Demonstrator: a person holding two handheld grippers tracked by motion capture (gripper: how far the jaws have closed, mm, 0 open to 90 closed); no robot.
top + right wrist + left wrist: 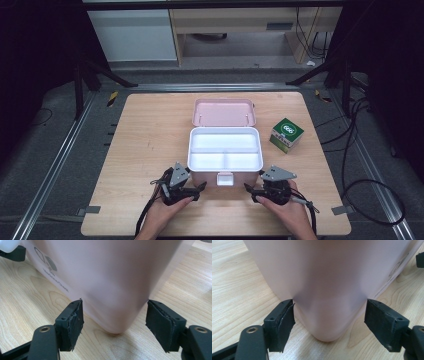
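A pink plastic storage box (225, 172) with smooth walls and rounded corners stands open in the middle of the pale wooden counter (145, 145), nearer the person's edge. A white tray (225, 149) with three compartments sits in its top, and the pink lid (224, 112) lies swung back flat toward the far edge. A small white latch (224, 178) hangs at the middle of the front wall.

The left claw (202, 186) sits at the box's near left corner. In the left gripper view the rounded corner (324, 315) bulges between the two black padded jaws: the left pad (284, 322) touches the wall, while the right pad (382, 320) stands just beside it, so the claw is spread around the corner, not squeezing it.

The right claw (248, 188) sits at the near right corner. In the right gripper view that corner (115, 315) lies between its worn, frayed pads (75, 322), both close to the plastic; this claw too is spread.

A small green-and-white carton (286, 134) stands near the counter's right edge, apart from the box.
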